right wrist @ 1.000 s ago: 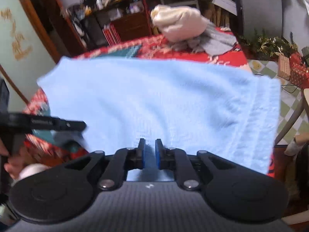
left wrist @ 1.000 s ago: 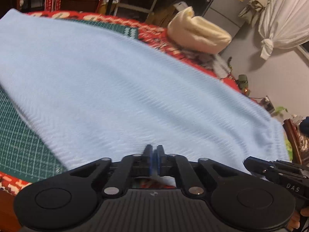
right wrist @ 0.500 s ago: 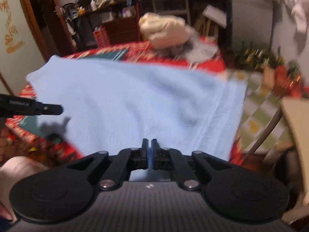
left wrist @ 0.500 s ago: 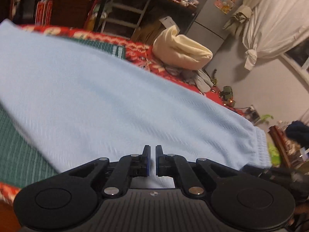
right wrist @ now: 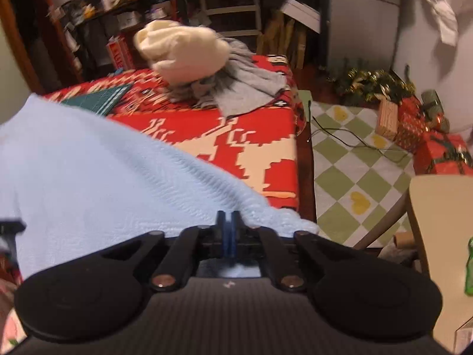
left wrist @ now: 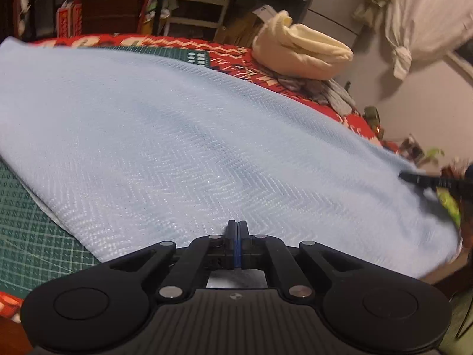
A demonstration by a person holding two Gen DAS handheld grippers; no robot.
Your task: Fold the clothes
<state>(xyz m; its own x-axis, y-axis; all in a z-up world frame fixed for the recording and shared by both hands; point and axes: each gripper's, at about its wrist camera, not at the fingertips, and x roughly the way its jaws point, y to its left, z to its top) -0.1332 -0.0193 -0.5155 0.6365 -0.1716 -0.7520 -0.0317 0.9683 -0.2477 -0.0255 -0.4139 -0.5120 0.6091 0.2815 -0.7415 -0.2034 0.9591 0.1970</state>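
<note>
Both your hand-held grippers are pinched shut on the near hem of the light blue garment [left wrist: 183,136]: left hand-held gripper [left wrist: 236,227] mid-hem, right hand-held gripper [right wrist: 228,217] at the corner by the worktop [right wrist: 251,148] edge. The cloth stretches away toward the far edge, long axis running between your hands.

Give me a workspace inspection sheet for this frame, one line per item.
Surface: table under red patterned cloth, green cutting mat on it.
Job's things: light blue garment spread across mat and cloth.
Clutter: cream bundle on grey clothes, far end.
Grippers: left tool shut on garment's near edge; right tool shut on its hem.
Cables: black cable on checked floor.
Surroundings: shelves, wrapped gifts, white curtain.
</note>
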